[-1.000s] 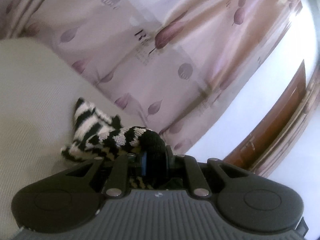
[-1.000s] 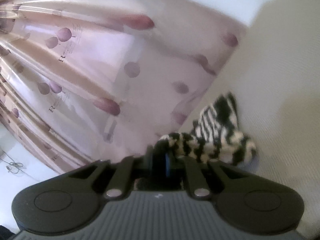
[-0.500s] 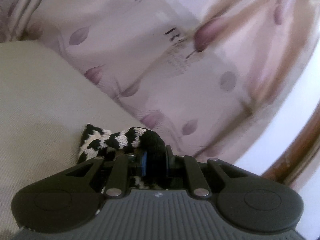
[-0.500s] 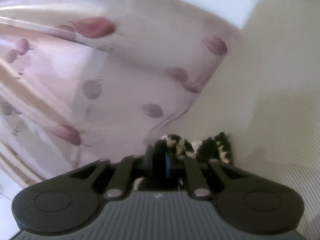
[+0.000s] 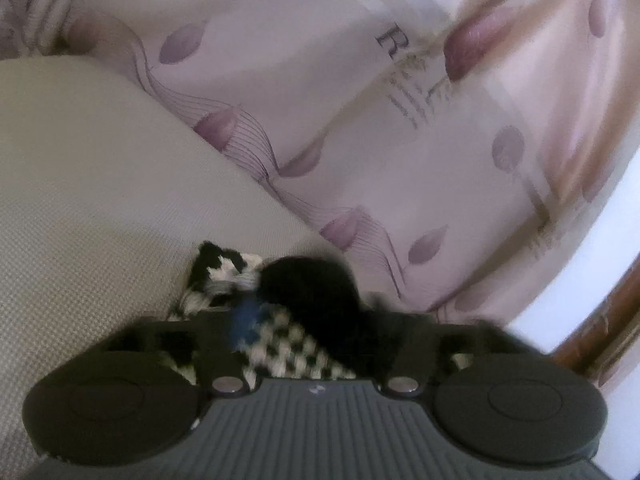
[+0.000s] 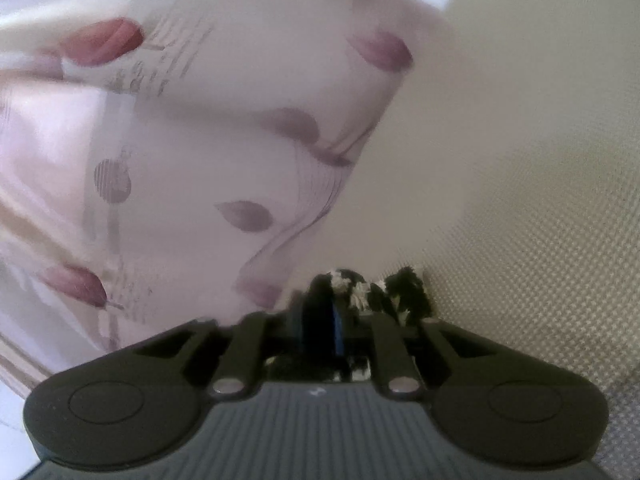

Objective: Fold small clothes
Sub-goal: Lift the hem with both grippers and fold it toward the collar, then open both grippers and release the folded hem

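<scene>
Knit garment (image 5: 280, 344), black-and-white pattern, bunched between left gripper (image 5: 316, 320) fingers, spilling back over the claw body; black end humped just ahead of the tips. Left fingers look spread with the cloth lying in the gap, blur heavy. Right gripper (image 6: 320, 320) pressed together, pinching the same garment (image 6: 384, 292); frayed black-white edge pokes out just right of its tips. Beige textured surface (image 5: 100, 200) under and left of left claw, right of right claw. Leaf-print curtain (image 5: 360, 120) beyond both.
</scene>
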`<move>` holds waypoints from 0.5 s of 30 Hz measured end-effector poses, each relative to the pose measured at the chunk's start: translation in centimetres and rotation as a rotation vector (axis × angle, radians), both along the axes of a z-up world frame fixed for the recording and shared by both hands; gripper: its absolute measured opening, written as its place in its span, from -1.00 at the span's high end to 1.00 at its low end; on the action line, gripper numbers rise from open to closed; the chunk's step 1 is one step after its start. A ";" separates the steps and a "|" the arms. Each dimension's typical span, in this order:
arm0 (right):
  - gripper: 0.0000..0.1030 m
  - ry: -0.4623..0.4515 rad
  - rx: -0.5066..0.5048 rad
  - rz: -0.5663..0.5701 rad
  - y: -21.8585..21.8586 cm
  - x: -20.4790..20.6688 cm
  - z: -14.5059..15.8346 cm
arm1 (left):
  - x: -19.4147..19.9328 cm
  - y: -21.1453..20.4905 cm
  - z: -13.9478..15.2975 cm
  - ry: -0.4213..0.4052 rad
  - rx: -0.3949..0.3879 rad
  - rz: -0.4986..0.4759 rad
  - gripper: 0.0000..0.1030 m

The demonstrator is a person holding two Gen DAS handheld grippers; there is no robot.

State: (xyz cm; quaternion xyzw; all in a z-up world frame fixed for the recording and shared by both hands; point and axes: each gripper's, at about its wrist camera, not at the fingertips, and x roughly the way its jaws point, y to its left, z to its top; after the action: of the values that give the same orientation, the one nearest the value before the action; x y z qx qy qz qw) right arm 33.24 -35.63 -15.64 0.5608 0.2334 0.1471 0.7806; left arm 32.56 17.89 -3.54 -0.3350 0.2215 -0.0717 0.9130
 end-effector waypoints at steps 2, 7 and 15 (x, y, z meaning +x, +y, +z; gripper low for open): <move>0.07 -0.018 0.045 -0.025 -0.4 -0.7 -0.1 | -1.3 0.6 0.6 -0.074 -0.003 0.076 -1.00; -0.52 -0.133 0.070 -0.111 -1.3 -3.8 1.8 | -2.0 2.5 1.5 -0.073 0.002 0.129 -1.00; -0.52 -0.220 -0.490 0.077 4.9 -6.2 6.4 | -3.7 2.1 1.1 0.022 0.280 0.057 -0.82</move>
State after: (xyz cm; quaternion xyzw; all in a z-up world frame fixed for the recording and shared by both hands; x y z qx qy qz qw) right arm 27.04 -30.70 -9.24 0.3265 0.1970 0.1757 0.9076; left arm 28.84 19.99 -2.48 -0.2113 0.2296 -0.0107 0.9500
